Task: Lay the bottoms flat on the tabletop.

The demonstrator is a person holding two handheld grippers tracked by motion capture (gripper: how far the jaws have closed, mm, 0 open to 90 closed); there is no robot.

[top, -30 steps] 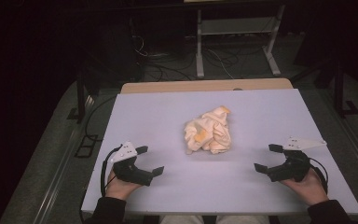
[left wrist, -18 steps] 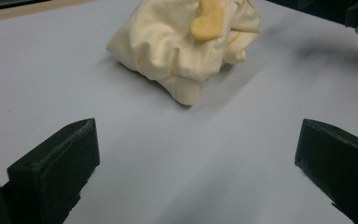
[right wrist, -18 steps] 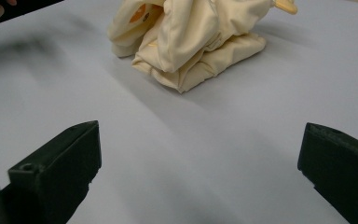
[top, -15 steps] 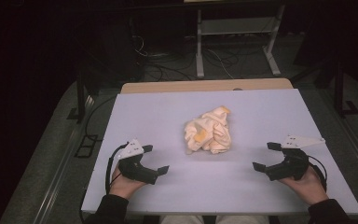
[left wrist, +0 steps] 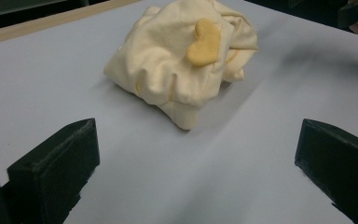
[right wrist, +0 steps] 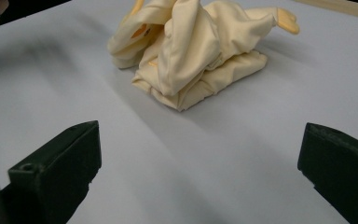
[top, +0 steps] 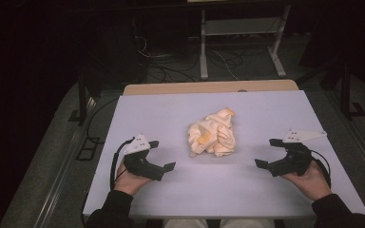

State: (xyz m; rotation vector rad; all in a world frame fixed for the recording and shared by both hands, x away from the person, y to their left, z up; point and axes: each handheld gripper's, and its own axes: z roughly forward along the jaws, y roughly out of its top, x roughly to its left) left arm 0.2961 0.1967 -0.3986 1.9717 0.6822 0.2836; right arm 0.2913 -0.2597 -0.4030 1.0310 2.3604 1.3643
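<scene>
- A crumpled cream garment [top: 212, 132] is sitting just above the middle of the high view, bunched into a loose heap on the pale table [top: 247, 190] and well apart from both tools.
- In the left gripper view it is filling the upper middle of the frame, with a darker yellow heart-shaped patch [left wrist: 204, 42] showing on top.
- It is looking light, soft and floppy to me: nothing stiff, nothing fragile, so it should be sagging and unfolding as soon as it is lifted.
- My pick for a hold is a free edge or a standing fold. The thick folded hem [right wrist: 200, 91] at the near side of the heap in the right gripper view is looking like a good bite, as is the rounded corner [left wrist: 184, 119] pointing down toward the camera in the left gripper view.
- Pinching the top of the bundle would probably be catching several layers at once.
- The left gripper [top: 163, 155] is sitting at the lower left of the high view, jaws spread wide, holding nothing and pointing toward the cloth.
- The right gripper [top: 268, 153] is mirroring it at the lower right, jaws gaping just as wide, with bare table between them.
- In both gripper views the black jaws are standing at the bottom corners, clear of the fabric.
</scene>
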